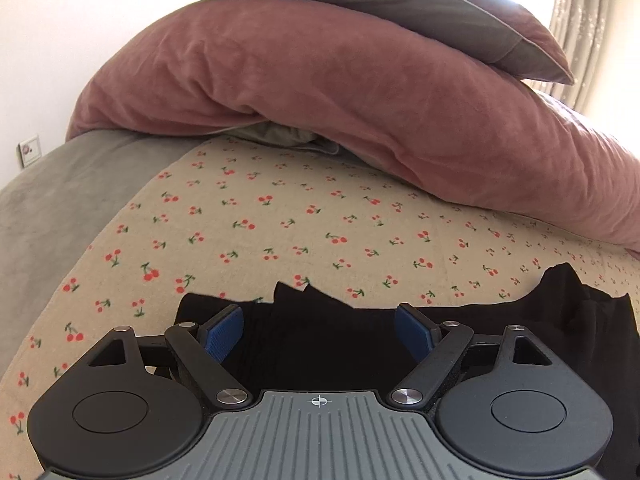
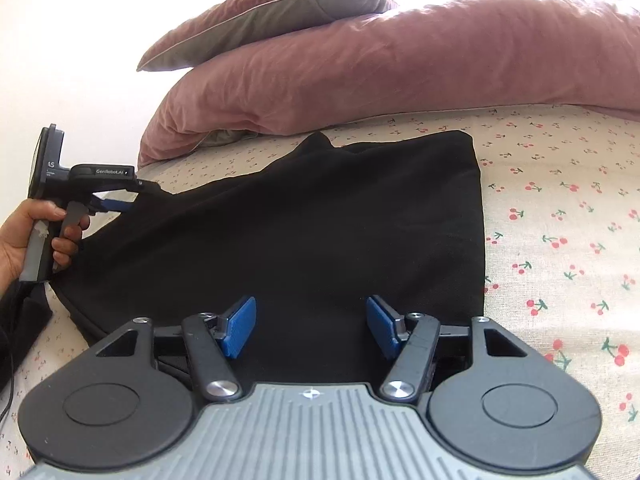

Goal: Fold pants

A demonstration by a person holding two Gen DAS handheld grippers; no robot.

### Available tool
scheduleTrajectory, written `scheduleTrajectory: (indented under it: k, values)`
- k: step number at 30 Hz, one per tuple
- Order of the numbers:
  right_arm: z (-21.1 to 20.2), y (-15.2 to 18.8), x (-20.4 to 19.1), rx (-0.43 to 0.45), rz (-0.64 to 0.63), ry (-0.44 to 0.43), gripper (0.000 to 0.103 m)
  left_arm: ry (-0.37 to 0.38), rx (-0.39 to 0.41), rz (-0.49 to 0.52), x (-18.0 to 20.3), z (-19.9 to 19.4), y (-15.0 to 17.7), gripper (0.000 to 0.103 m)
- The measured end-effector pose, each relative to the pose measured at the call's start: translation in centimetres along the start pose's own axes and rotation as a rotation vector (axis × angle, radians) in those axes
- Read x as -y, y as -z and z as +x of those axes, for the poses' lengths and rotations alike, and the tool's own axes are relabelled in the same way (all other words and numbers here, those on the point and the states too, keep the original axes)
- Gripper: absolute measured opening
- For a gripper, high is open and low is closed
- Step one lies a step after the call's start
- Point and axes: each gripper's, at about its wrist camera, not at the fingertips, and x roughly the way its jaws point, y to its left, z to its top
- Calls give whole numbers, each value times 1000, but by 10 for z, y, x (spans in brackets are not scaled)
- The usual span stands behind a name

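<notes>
Black pants (image 2: 304, 232) lie spread on the cherry-print sheet (image 2: 560, 216). In the right wrist view my right gripper (image 2: 311, 326) is open, its blue pads low over the near part of the black cloth. In the left wrist view my left gripper (image 1: 319, 332) is open, pads wide apart over the pants' edge (image 1: 320, 344). The left gripper also shows in the right wrist view (image 2: 120, 204) at the pants' left edge, held by a hand (image 2: 24, 240); whether its fingers touch the cloth there I cannot tell.
A big pink duvet (image 1: 320, 92) is piled at the far side of the bed with a grey-pink pillow (image 1: 400, 8) on top. A grey blanket (image 1: 52, 200) lies at the left. Curtains (image 1: 592, 32) hang at the far right. A cable (image 2: 8, 360) hangs at the left.
</notes>
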Motion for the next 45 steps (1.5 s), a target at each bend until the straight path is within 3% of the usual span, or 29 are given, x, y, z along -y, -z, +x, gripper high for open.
scheduleTrajectory:
  k: [3, 5, 8, 11, 12, 14, 19, 26, 29, 32, 35, 37, 40, 45]
  values:
    - [-2, -1, 4, 4, 25, -20, 59, 10, -54, 34, 1, 18, -10, 85]
    - [-3, 0, 7, 7, 37, -32, 59, -27, -95, -4, -6, 30, -17, 85]
    - [-3, 0, 9, 6, 42, -40, 59, -18, -113, -35, -12, 36, -21, 78]
    - [-3, 0, 7, 5, 37, -38, 59, -66, -122, 58, -1, 38, -19, 52]
    - [-3, 0, 7, 5, 35, -36, 59, -56, -117, 65, 0, 36, -19, 36]
    - [-2, 0, 7, 6, 35, -36, 59, -13, -106, 26, -1, 29, -21, 28]
    - [-2, 0, 7, 6, 36, -37, 59, 29, -102, 88, 8, 18, -19, 28]
    - [-2, 0, 7, 5, 32, -36, 59, 24, -177, 57, 1, 29, -21, 28]
    - [-3, 0, 8, 4, 36, -41, 59, 82, -170, 56, 10, 6, -14, 32]
    - [-2, -1, 8, 3, 36, -42, 60, 90, -122, 207, 32, -24, 12, 44]
    - [-2, -1, 6, 2, 25, -38, 61, 162, -174, 265, 42, -30, 35, 49]
    - [-2, 0, 6, 3, 22, -37, 61, 169, -169, 243, 37, -32, 36, 49]
    - [-2, 0, 7, 5, 29, -42, 61, 185, -154, 131, 16, -31, 23, 49]
    - [-1, 0, 6, 2, 21, -39, 62, 98, -113, -12, -14, -20, 0, 49]
